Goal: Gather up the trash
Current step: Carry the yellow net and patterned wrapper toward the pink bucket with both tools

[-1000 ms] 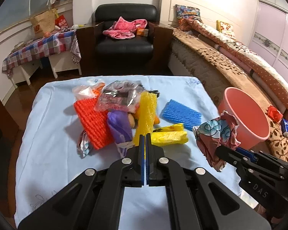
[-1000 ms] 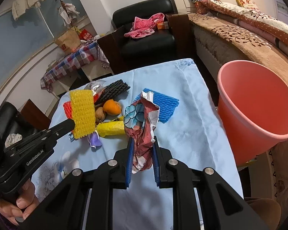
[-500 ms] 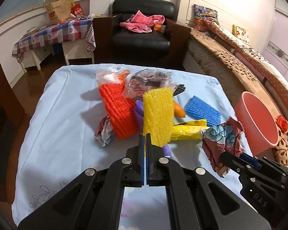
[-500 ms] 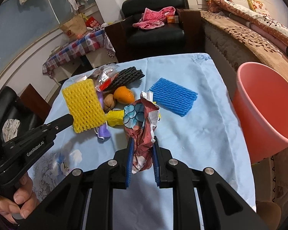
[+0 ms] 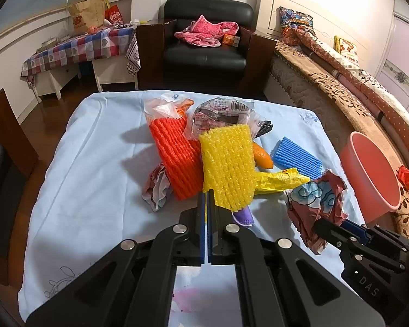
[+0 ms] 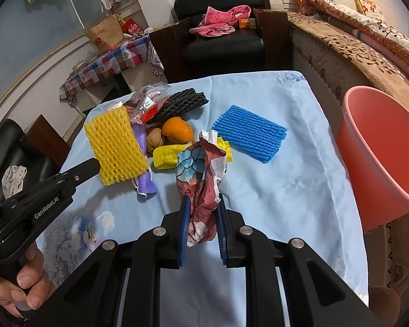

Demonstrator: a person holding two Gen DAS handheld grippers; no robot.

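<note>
Yellow foam net (image 5: 226,166) pinched in left tool (image 5: 206,204); right tool (image 6: 201,212) clamps floral wrapper (image 6: 204,174).

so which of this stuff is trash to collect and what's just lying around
Job:
yellow foam net in left tool
crumpled floral wrapper in right tool
blue foam net
pink bucket

Lying about:
black armchair
pink clothes
checked table

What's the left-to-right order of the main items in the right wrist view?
Left gripper → yellow foam net → orange → crumpled floral wrapper in the right gripper → blue foam net → pink bucket.
</note>
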